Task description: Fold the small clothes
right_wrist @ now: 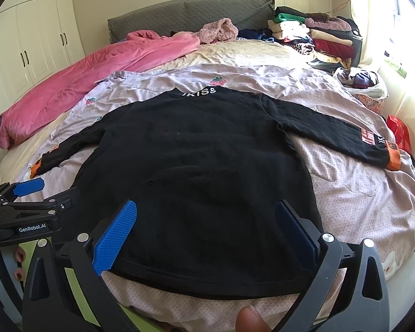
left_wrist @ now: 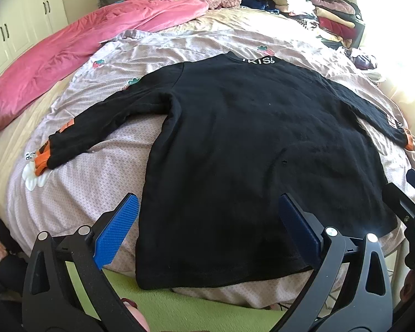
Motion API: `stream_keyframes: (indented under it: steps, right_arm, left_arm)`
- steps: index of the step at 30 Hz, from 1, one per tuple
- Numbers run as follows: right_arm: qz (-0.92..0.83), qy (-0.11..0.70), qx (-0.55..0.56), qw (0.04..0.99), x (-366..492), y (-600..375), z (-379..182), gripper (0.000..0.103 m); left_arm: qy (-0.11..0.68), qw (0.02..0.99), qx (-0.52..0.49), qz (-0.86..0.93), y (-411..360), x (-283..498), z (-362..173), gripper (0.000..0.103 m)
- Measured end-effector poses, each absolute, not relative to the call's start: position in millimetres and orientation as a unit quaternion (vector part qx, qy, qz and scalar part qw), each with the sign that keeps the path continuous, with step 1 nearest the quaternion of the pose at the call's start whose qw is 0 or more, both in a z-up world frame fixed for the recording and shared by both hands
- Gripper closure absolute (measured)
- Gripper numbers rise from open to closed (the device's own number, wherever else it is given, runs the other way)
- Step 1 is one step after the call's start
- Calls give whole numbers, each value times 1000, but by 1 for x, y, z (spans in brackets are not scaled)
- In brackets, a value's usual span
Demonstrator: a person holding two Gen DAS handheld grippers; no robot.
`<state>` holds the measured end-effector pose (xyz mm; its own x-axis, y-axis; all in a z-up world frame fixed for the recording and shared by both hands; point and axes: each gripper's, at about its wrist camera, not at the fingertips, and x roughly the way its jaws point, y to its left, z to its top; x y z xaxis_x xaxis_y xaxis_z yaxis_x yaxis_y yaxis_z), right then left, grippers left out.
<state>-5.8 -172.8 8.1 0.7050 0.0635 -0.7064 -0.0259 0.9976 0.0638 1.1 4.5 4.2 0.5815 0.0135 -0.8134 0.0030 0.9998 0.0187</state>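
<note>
A black long-sleeved sweater with orange cuffs and white collar lettering (left_wrist: 249, 144) (right_wrist: 202, 171) lies flat on the pale pink patterned bedspread (left_wrist: 96, 182) (right_wrist: 359, 199), sleeves spread left and right, hem at the near edge. The left gripper (left_wrist: 209, 229) (right_wrist: 30, 188) hovers over the hem's left part, its blue textured fingers (left_wrist: 116, 229) spread wide, holding nothing. The right gripper (right_wrist: 204, 235) hangs above the hem's middle, its fingers (right_wrist: 116, 235) likewise wide apart. A crumpled pink quilt (left_wrist: 69, 55) lies far left; stacked folded clothes (right_wrist: 318, 33) sit far right.
</note>
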Motion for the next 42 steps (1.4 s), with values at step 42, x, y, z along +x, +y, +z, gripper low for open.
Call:
stream_keyframes:
  steps: [42]
  right_arm:
    - [-92,370,90,920,91,-307,28,4]
  left_arm:
    - [447,894,6,-13,-17,120,28,9]
